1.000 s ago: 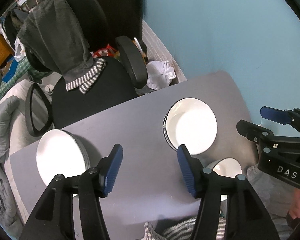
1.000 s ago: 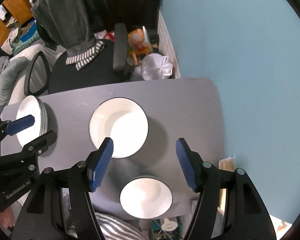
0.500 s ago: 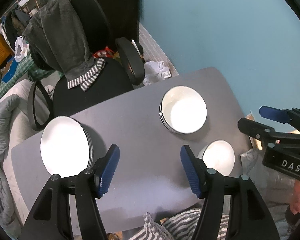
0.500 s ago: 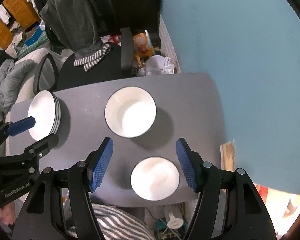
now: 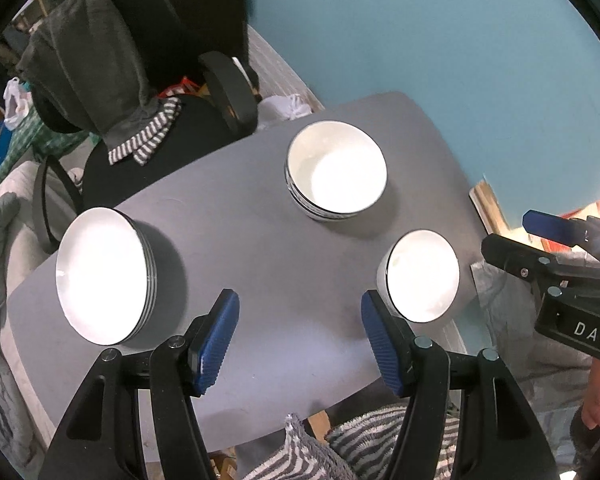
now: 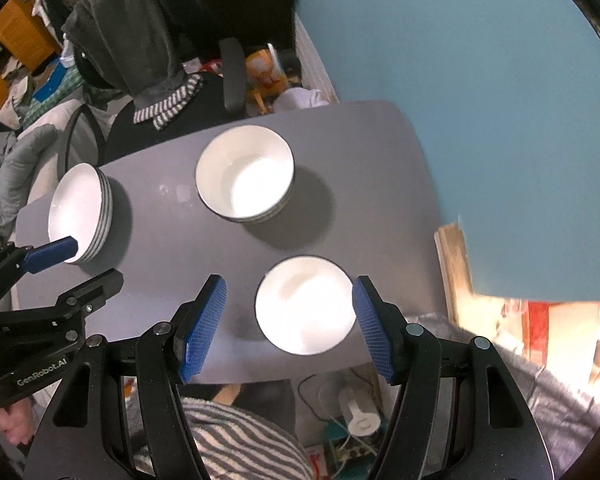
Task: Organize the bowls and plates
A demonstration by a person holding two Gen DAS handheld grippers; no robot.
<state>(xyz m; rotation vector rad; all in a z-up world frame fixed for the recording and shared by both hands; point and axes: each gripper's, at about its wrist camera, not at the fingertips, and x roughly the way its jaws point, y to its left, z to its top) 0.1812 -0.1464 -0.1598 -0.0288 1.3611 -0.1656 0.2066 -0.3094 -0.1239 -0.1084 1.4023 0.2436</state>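
Three white sets with dark rims stand on the grey table (image 5: 268, 240). A stack of plates (image 5: 100, 276) (image 6: 76, 208) is at the left, a stack of bowls (image 5: 336, 170) (image 6: 246, 176) is at the middle, and a single small bowl (image 5: 420, 276) (image 6: 306, 306) is near the front right edge. My left gripper (image 5: 298, 340) (image 6: 76, 270) hovers open above bare tabletop between the plates and the small bowl. My right gripper (image 6: 288, 328) (image 5: 528, 240) hangs open well above the small bowl, which shows between its blue pads without touching them.
A black office chair (image 5: 172, 132) with a grey hooded garment (image 6: 128, 48) stands at the table's far side. A blue wall (image 5: 460, 40) runs along the right. Striped cloth (image 6: 236, 436) lies below the near edge, a wooden strip (image 6: 452, 256) past the right edge, and clutter on the floor.
Both grippers have drawn back toward the table's near edge, so the dishes sit higher and smaller in both views. The left jaws have widened a little. No dish has moved.
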